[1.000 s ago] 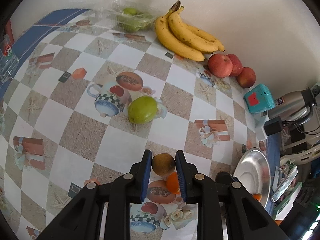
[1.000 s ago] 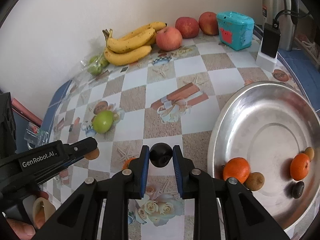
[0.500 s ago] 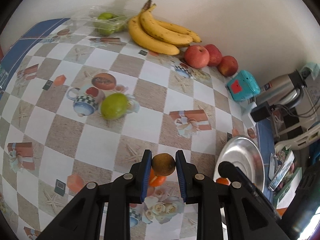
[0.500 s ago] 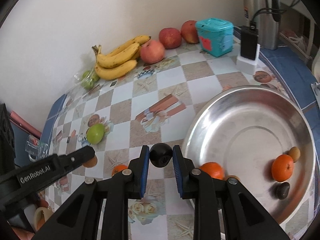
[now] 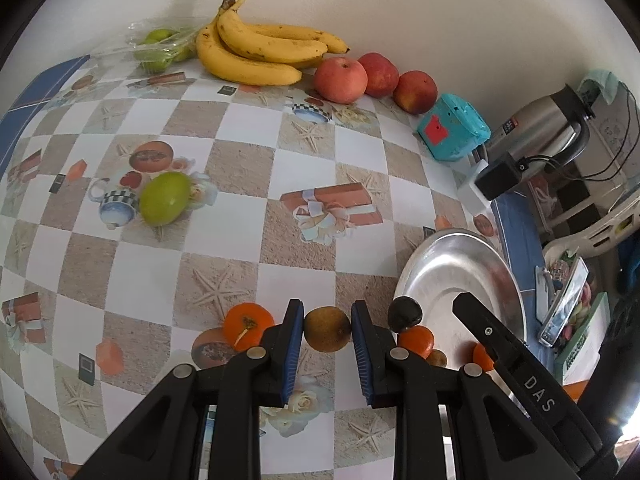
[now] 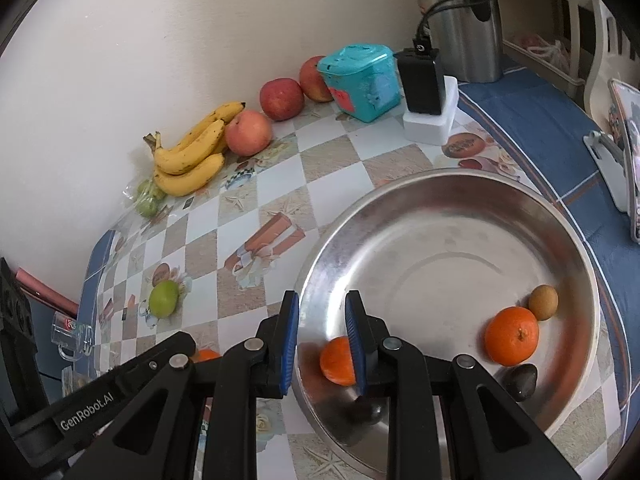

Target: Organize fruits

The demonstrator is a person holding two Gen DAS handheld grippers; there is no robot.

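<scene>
My left gripper (image 5: 327, 311) is shut on a brown kiwi (image 5: 327, 330) just above the table, left of the steel bowl (image 5: 460, 272). My right gripper (image 6: 321, 300) hangs over the bowl's (image 6: 440, 216) near-left rim, jaws a narrow gap apart with nothing between them. A dark fruit (image 5: 405, 314) shows loose at the bowl's edge, above an orange (image 5: 416, 340). In the right wrist view a dark blur (image 6: 370, 410) lies in the bowl under the pads. Two oranges (image 6: 512, 336), a small kiwi (image 6: 543, 302) and another dark fruit (image 6: 520, 382) rest in the bowl.
On the table lie an orange (image 5: 248, 324) and a green fruit (image 5: 166, 198). Along the wall are bagged green fruit (image 5: 160, 44), bananas (image 5: 260, 52), three apples (image 5: 340, 80), a teal box (image 5: 452, 128), a charger (image 6: 424, 80) and a steel jug (image 5: 536, 128).
Both grippers moved right toward the bowl. The dark fruit that was between the right pads is gone from them and now shows loose over the bowl. The left still holds the kiwi.
</scene>
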